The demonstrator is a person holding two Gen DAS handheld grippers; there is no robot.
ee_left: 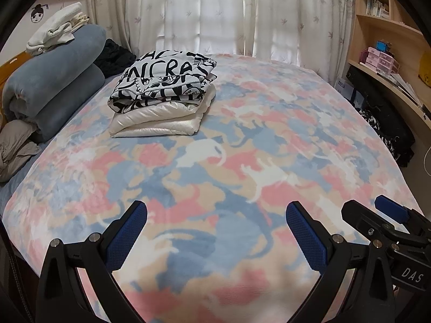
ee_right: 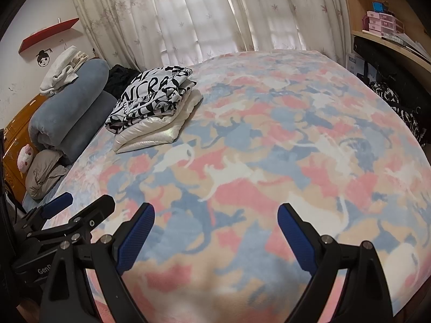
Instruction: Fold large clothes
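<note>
A folded black-and-white lettered garment [ee_left: 167,78] lies on top of a folded shiny white garment [ee_left: 159,121], stacked at the far left of the bed; the stack also shows in the right wrist view [ee_right: 153,97], white garment [ee_right: 159,132] beneath. My left gripper [ee_left: 215,212] is open and empty, low over the near part of the bed. My right gripper [ee_right: 215,212] is open and empty beside it; its fingers [ee_left: 358,215] show at the right of the left wrist view. The left gripper's fingers [ee_right: 102,204] show at the left of the right wrist view.
The bed carries a pink, blue and cream cat-print blanket [ee_left: 242,167]. A rolled blue duvet [ee_left: 54,80] with white clothes [ee_left: 54,27] on it lies at the left, a grey bundle [ee_left: 16,148] beside it. Curtains [ee_left: 215,13] hang behind. Shelves and a desk [ee_left: 390,53] stand at the right.
</note>
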